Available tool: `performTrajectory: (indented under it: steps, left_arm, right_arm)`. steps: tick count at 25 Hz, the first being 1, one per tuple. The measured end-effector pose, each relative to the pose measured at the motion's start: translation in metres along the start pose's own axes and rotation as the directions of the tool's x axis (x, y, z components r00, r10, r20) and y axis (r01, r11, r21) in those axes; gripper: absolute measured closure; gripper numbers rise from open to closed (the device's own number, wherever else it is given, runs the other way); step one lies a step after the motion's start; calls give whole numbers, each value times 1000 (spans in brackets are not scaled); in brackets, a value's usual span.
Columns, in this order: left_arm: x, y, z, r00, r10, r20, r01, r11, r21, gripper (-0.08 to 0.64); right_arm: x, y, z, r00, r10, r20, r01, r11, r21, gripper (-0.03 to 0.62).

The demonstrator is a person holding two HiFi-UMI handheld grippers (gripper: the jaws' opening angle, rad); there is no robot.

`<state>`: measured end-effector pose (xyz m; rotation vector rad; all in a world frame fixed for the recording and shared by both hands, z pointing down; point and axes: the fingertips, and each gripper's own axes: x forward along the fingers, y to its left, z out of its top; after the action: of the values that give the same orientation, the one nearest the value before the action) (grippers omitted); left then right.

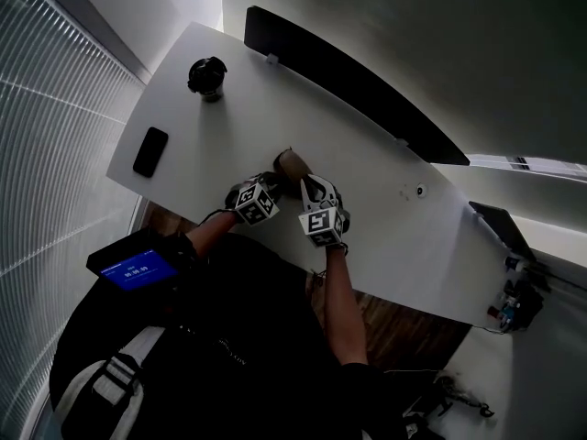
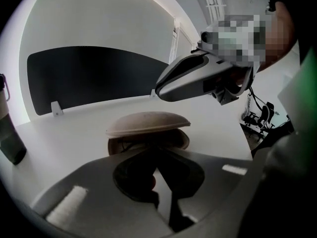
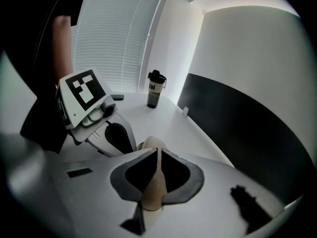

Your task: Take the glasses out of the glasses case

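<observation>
Tan glasses case [image 2: 148, 125] is seen on the white worktop [image 2: 74, 133], lid cracked open a bit. Left gripper [image 2: 156, 151] is pressed shut right at its base. Right gripper [image 3: 157, 151] is pressed together too, held just above.

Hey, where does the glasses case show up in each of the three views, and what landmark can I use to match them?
Head view: glasses case just left of centre, above both marker cubes.
Left gripper view: centre, lid raised, just beyond the fingers.
Right gripper view: lower centre, its lid pinched between the fingers.
Shared landmark: black divider panel.
</observation>
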<state>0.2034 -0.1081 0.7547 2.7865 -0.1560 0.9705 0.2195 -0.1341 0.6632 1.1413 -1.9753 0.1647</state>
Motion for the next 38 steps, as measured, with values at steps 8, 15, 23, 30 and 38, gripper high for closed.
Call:
performTrajectory:
  steps: [8, 15, 23, 30, 38]
  left_arm:
    - [2, -3, -3, 1000, -15, 5, 15, 1000, -1, 552]
    - [4, -3, 0, 1000, -29, 9, 29, 1000, 6, 552]
    - [2, -2, 1, 999, -47, 21, 47, 999, 4, 552]
    - [7, -3, -4, 998, -57, 2, 57, 998, 10, 552]
    - [7, -4, 3, 998, -65, 8, 65, 998, 3, 552]
  right_arm:
    - [15, 28, -11, 994, 36, -103, -50, 989, -142, 481]
    - [23, 35, -17, 987, 46, -156, -82, 970, -230, 477]
    - [11, 0, -8, 990, -24, -137, -8, 974, -226, 477]
    - [12, -56, -33, 980, -77, -185, 49, 988, -149, 479]
    - [6, -36, -1, 994, -12, -112, -17, 967, -255, 477]
